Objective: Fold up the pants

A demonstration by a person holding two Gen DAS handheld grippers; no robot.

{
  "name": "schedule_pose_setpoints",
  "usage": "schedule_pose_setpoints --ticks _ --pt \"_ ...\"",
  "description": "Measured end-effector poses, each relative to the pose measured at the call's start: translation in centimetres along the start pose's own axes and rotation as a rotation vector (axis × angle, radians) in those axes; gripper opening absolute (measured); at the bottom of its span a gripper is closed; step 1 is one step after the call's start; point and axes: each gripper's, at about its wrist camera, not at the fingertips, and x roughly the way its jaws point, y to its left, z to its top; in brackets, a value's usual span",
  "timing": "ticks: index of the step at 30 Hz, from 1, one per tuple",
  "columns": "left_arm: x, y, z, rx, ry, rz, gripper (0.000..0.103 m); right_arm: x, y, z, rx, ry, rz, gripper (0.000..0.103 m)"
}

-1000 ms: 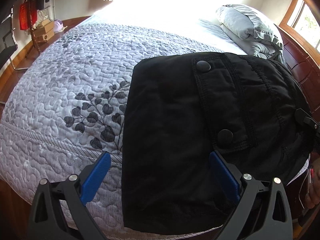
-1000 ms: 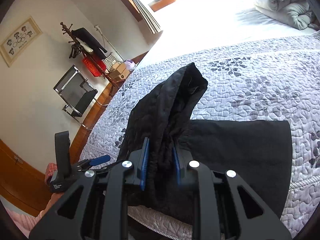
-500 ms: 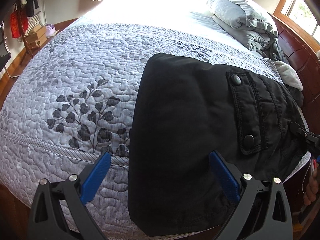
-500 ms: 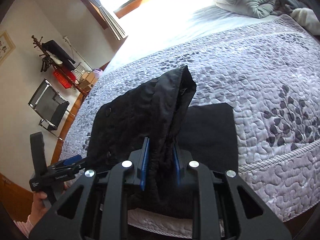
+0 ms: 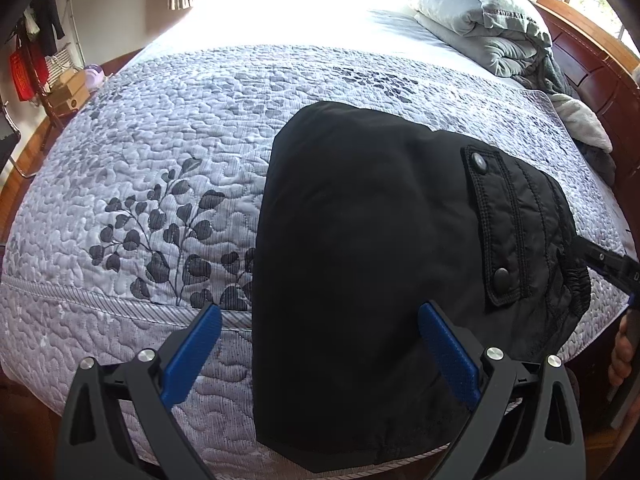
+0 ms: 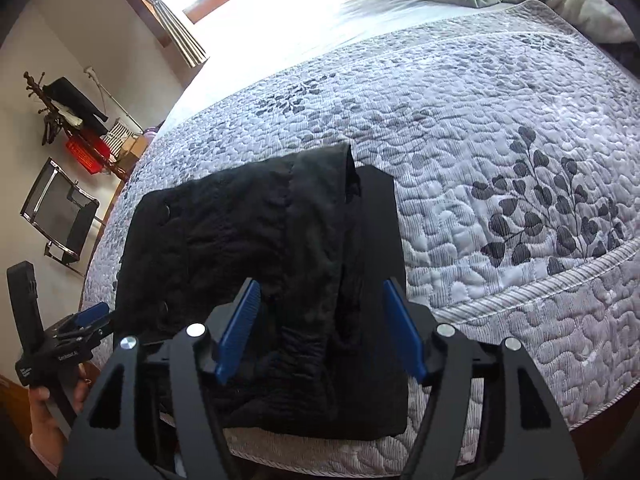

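Pants (image 5: 360, 248) lie folded into a compact black block at the near edge of the quilt (image 5: 160, 152), lower centre to right in the left wrist view and lower centre in the right wrist view (image 6: 280, 264).

Progress, judged: the fold looks essentially complete. The fabric is stacked in layers, a flap pocket (image 5: 500, 224) with two snaps faces up, and the gathered waistband sits at the right edge of the left wrist frame. One upper layer shows a raised ridge (image 6: 320, 208) in the right wrist view, with a flatter layer sticking out beyond it on the frame's right. Left to do, probably: flatten that ridge and square the edges.

Orientation: in the left wrist view the long axis runs from the bottom of the frame towards upper centre, waistband side to frame right, smooth folded edge to frame left.

Left gripper (image 5: 320, 344): jaws spread wide, holding nothing, above the near end of the block.
Right gripper (image 6: 320, 328): jaws apart, released, fabric between them but not pinched.
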Motion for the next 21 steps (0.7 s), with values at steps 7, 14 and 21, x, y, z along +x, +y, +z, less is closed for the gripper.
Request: schedule_pose_setpoints --ticks 7,14,21 --pt "0.2 -0.4 -0.2 0.002 0.014 -0.001 0.099 2.2 -0.9 3.6 0.026 0.017 0.042 0.057" --pt "0.8 -0.4 -0.1 -0.010 0.024 0.005 0.099 4.5 -0.7 4.8 0.042 0.049 0.114 0.007" --pt "1.2 -1.2 0.2 0.010 0.020 0.005 0.099 3.9 -1.1 5.8 0.058 0.008 0.084 0.004"
